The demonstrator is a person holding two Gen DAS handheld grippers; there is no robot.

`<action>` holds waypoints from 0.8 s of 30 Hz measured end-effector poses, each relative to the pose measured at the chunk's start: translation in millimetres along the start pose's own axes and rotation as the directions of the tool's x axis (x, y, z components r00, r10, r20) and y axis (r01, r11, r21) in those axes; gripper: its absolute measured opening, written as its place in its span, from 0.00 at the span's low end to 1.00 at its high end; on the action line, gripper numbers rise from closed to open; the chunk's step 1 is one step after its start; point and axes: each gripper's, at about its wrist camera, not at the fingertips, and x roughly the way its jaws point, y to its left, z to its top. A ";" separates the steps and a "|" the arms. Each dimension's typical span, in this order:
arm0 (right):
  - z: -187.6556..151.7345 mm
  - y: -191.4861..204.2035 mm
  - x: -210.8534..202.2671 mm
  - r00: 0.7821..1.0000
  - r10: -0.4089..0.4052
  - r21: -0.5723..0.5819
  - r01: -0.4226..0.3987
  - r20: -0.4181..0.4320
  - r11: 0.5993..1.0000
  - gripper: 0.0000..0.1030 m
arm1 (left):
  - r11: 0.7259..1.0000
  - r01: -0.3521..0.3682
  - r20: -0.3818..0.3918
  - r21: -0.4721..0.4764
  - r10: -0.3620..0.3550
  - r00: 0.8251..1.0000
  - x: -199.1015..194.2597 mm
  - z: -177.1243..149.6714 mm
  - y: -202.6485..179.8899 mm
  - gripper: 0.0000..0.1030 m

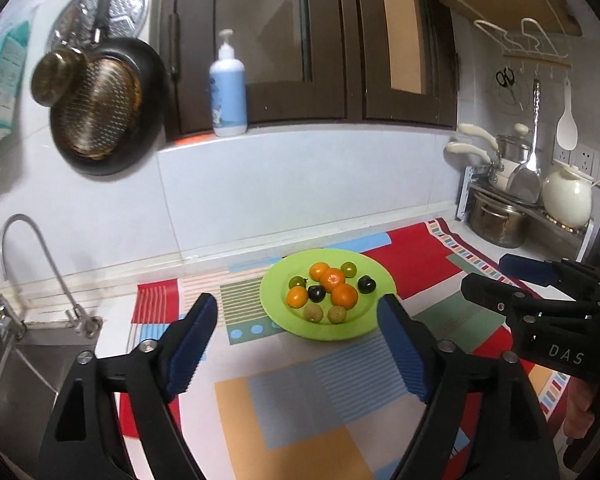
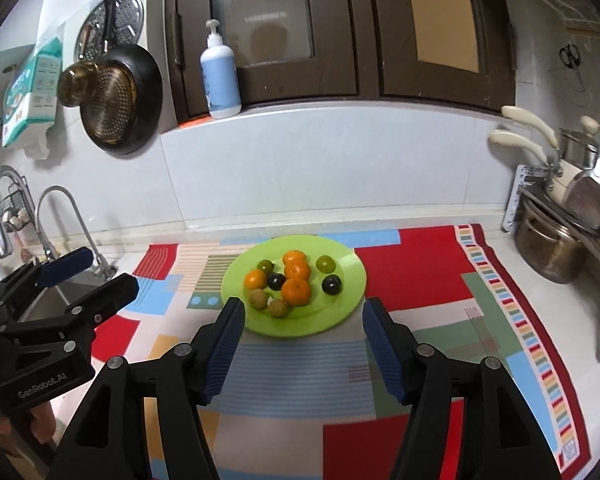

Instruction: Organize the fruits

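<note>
A lime green plate [image 1: 278, 300] [image 2: 348, 276] sits on a colourful patterned mat. On it lie several oranges [image 1: 344, 295] [image 2: 296, 291], two dark plums [image 1: 367, 284] [image 2: 331, 284], two green fruits [image 1: 348, 269] [image 2: 325, 264] and two small brown fruits [image 1: 313, 313] [image 2: 258, 298]. My left gripper [image 1: 298, 316] is open and empty, held just short of the plate. My right gripper [image 2: 304, 320] is open and empty, also just short of the plate. Each gripper shows at the side of the other's view, the right one [image 1: 512, 280] and the left one [image 2: 96, 276].
A sink with faucets [image 1: 40, 264] [image 2: 64, 220] lies to the left. Pots on a rack [image 1: 500, 216] [image 2: 552, 248] stand at the right. A soap bottle [image 1: 227, 92] [image 2: 219, 80] stands on the window sill. Pans [image 1: 100, 108] hang on the tiled wall.
</note>
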 end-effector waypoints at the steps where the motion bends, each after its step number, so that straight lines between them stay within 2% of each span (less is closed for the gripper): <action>1: -1.6 0.7 -4.2 1.000 0.002 0.000 -0.002 0.003 1.000 0.60 | 1.000 -0.006 0.006 -0.003 0.006 1.000 -6.5 -1.7 -0.5 0.83; 8: -17.5 4.2 -35.8 1.000 0.001 0.004 -0.001 0.017 1.000 0.64 | 1.000 -0.026 0.014 -0.001 0.026 1.000 -37.5 -13.6 -7.9 0.89; 15: -32.7 3.5 -58.5 1.000 -0.007 0.018 0.006 0.018 1.000 0.64 | 1.000 -0.028 0.002 -0.002 0.028 1.000 -55.1 -25.4 -13.5 0.89; 24: -42.3 9.4 -76.1 1.000 0.006 0.007 -0.006 0.024 1.000 0.64 | 0.999 -0.046 0.028 -0.008 0.046 0.999 -79.1 -30.7 -13.8 0.92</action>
